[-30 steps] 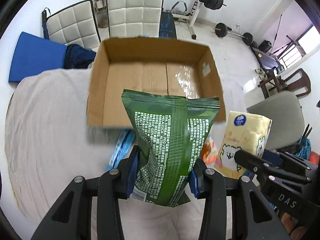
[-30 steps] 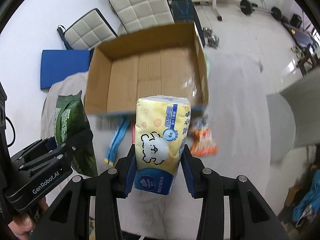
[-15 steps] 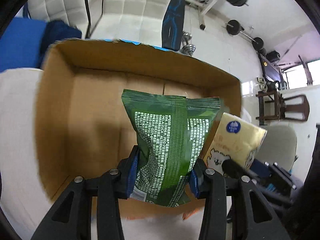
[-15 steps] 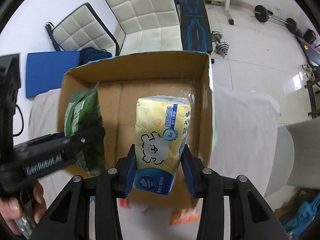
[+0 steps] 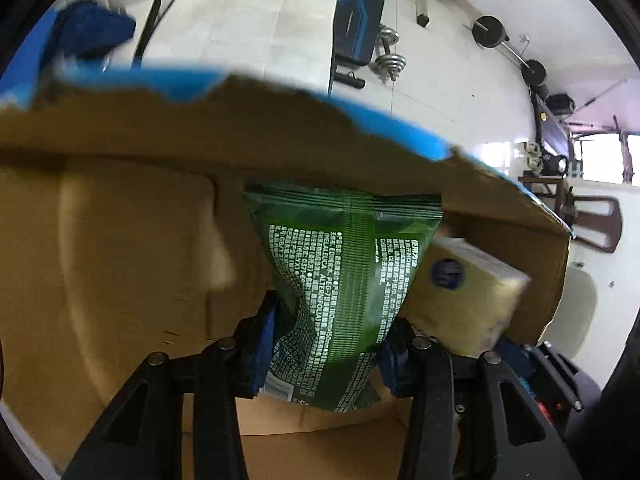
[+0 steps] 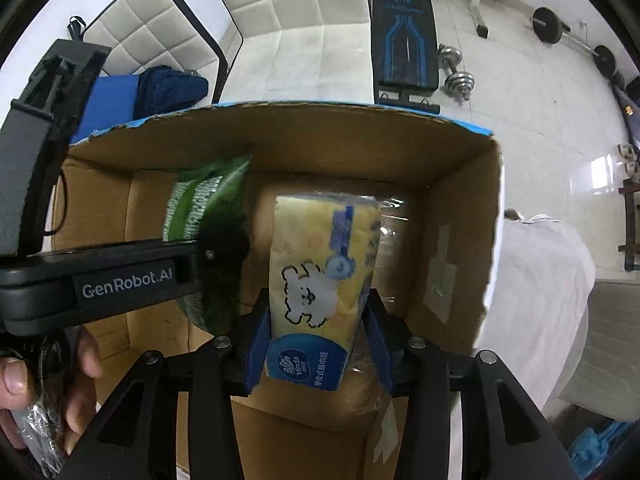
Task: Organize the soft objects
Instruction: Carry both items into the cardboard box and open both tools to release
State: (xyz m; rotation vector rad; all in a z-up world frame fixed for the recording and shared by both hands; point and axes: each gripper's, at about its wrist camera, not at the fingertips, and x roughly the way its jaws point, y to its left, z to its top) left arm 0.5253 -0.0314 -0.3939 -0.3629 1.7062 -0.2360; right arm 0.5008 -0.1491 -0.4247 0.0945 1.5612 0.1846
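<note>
My left gripper (image 5: 328, 344) is shut on a green soft pouch (image 5: 344, 280) and holds it inside the open cardboard box (image 5: 120, 248), close to the far wall. My right gripper (image 6: 316, 344) is shut on a yellow tissue pack (image 6: 320, 272) with a white bear print, also inside the box (image 6: 460, 216), right of the pouch. The pouch (image 6: 204, 216) and the left gripper's body show at left in the right wrist view. The tissue pack (image 5: 468, 300) shows at right in the left wrist view.
The box stands on a white-covered table (image 6: 540, 300). Behind it are white padded chairs (image 6: 280, 12), a blue mat (image 6: 108, 96), a dark blue cloth (image 6: 168, 88), a weight bench (image 6: 404, 28) and dumbbells (image 6: 456, 76) on the tiled floor.
Both grippers have moved forward and down into the box with their loads. The box now fills both views; the loose items on the table have gone out of sight.
</note>
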